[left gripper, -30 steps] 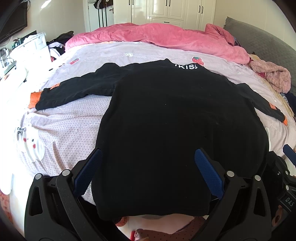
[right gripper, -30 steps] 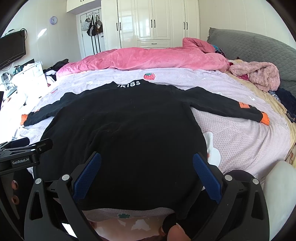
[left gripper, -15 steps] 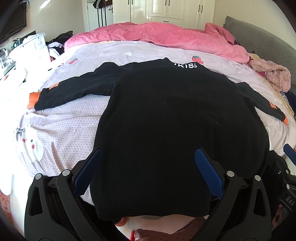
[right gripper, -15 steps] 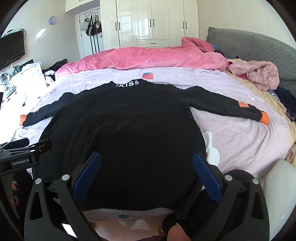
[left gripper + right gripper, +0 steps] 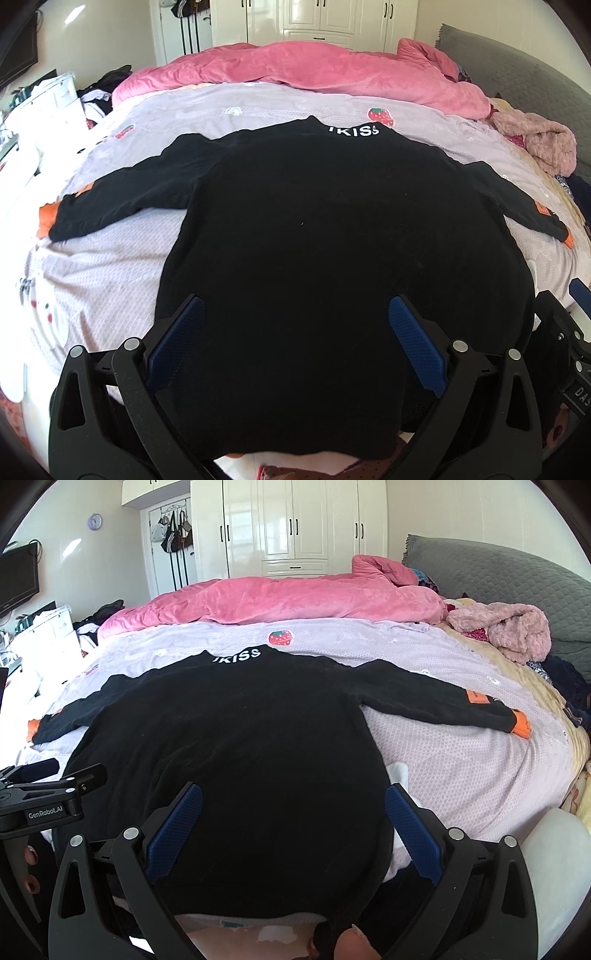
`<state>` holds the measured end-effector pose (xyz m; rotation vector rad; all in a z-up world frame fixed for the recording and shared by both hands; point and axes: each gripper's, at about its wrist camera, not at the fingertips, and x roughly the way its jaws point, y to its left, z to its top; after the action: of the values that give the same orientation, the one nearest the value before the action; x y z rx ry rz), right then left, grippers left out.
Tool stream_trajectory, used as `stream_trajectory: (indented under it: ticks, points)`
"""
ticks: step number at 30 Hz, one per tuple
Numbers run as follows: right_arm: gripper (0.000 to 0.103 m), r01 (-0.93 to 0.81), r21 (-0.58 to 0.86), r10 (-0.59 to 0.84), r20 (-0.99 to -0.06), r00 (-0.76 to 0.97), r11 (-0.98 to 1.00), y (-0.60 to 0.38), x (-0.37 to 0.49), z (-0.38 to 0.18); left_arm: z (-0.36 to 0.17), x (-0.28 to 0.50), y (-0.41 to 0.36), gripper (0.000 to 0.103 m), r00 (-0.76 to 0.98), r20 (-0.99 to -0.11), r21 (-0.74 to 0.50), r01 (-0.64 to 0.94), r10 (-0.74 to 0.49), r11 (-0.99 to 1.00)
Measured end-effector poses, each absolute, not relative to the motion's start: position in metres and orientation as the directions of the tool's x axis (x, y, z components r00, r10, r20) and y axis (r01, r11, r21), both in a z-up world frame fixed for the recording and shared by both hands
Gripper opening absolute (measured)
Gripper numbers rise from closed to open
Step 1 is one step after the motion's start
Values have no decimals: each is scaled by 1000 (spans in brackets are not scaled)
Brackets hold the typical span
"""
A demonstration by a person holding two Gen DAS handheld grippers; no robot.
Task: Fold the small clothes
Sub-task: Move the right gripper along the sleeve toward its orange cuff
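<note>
On the lilac bedspread [image 5: 110, 266] a black sweater [image 5: 332, 258] lies flat, left gripper [image 5: 295, 332] and right gripper [image 5: 293, 812] both spread wide above its hem

The black sweater's [image 5: 314, 258] near hem is disappearing behind the left claw [image 5: 295, 347]; its collar lettering [image 5: 237, 654] is reading partly cut.

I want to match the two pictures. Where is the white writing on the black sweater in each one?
Left wrist view: white lettering top, right of centre.
Right wrist view: white lettering upper part, left of centre.
Shared landmark: strawberry print just beyond the collar.
</note>
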<state>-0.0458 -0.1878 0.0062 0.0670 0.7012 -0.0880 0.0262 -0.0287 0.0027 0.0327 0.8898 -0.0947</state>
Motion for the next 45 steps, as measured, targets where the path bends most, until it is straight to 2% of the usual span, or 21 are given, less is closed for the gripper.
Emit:
stream_trajectory:
  ticks: [13, 28, 45]
  points:
    - [99, 174, 40, -108, -639, 762, 984, -219, -1, 13, 14, 76, -63, 94, 630, -772, -17, 109, -83, 994]
    - [99, 363, 113, -207, -650, 731, 925, -292, 44, 17, 15, 138, -110, 94, 594, -794, -44, 160, -131, 986]
    - [99, 592, 248, -260, -723, 640, 766, -396, 72, -20, -13, 201, -160, 94, 506, -844, -72, 221, -177, 973]
